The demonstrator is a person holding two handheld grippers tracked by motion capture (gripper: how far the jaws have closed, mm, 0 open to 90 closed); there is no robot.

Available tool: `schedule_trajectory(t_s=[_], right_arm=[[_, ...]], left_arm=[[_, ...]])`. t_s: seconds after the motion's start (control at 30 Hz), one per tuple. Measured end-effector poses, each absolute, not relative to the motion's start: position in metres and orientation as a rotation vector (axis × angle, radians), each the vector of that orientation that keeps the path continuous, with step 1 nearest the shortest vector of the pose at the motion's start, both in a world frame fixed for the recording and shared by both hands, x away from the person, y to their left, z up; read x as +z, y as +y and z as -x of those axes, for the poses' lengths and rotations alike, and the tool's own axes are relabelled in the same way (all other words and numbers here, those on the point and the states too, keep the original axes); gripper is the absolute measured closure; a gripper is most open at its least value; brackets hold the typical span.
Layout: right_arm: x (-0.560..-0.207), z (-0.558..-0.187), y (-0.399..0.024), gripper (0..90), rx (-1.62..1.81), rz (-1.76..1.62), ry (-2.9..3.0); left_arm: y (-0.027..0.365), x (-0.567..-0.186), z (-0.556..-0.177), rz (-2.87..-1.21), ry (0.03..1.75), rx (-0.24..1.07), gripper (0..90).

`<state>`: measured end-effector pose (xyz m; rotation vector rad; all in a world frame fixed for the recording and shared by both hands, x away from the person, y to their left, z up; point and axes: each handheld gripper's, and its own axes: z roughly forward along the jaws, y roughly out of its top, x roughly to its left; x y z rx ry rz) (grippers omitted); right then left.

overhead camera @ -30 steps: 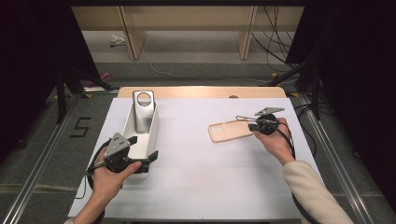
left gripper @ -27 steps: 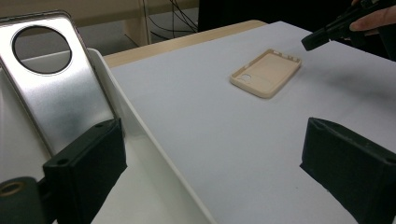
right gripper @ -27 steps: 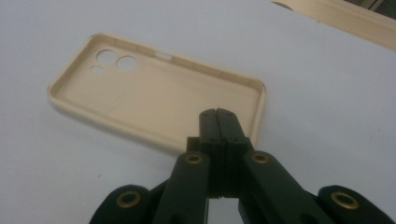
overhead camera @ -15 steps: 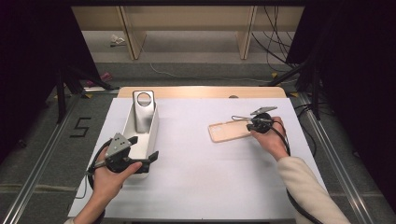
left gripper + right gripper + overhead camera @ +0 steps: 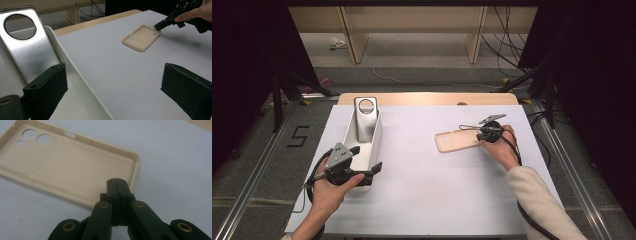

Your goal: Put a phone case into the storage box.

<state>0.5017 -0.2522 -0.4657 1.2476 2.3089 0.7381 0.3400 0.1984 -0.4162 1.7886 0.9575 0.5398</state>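
Two hand-held grippers work over the table [image 5: 427, 200]. The right hand-held gripper [image 5: 117, 181] is clenched, its jaws pressed together with nothing between them, the tips at the right-hand end of the beige case [image 5: 457, 140], over its inside just within the rim. That case lies open side up (camera holes at its far-left end) on the right half of the table, nearer the far edge. The left hand-held gripper [image 5: 364, 162] stands released, jaws wide, at the near end of the white tray [image 5: 376, 140] by the table's left edge; a silver phone [image 5: 365, 117] leans in the tray's far end.
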Motion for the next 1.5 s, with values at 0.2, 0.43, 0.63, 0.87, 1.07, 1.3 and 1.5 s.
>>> schedule_trajectory(t_s=[0.2,0.43,0.63,0.87,1.07,1.3,1.5], right_arm=[[-0.466,-0.503,-0.252,90.0,0.72,-1.245,2.32],[-0.467,-0.502,-0.252,90.0,0.694,-1.255,2.346],[-0.466,-0.5,-0.25,90.0,0.657,-1.239,2.391],[-0.463,-0.492,-0.247,90.0,0.615,-1.229,2.451],[-0.462,-0.484,-0.243,90.0,0.581,-1.21,2.518],[-0.46,-0.471,-0.236,90.0,0.563,-1.186,2.595],[-0.459,-0.459,-0.228,90.0,0.571,-1.163,2.66]], left_arm=[[0.198,-0.416,-0.34,-1.792,0.955,0.541,5.7],[0.198,-0.417,-0.34,-1.792,0.958,0.538,5.6],[0.197,-0.417,-0.34,-1.793,0.956,0.539,5.6],[0.196,-0.418,-0.34,-1.797,0.954,0.536,5.7],[0.196,-0.418,-0.34,-1.801,0.951,0.533,5.7],[0.195,-0.418,-0.34,-1.8,0.95,0.531,5.7],[0.195,-0.418,-0.339,-1.8,0.948,0.531,5.7]])
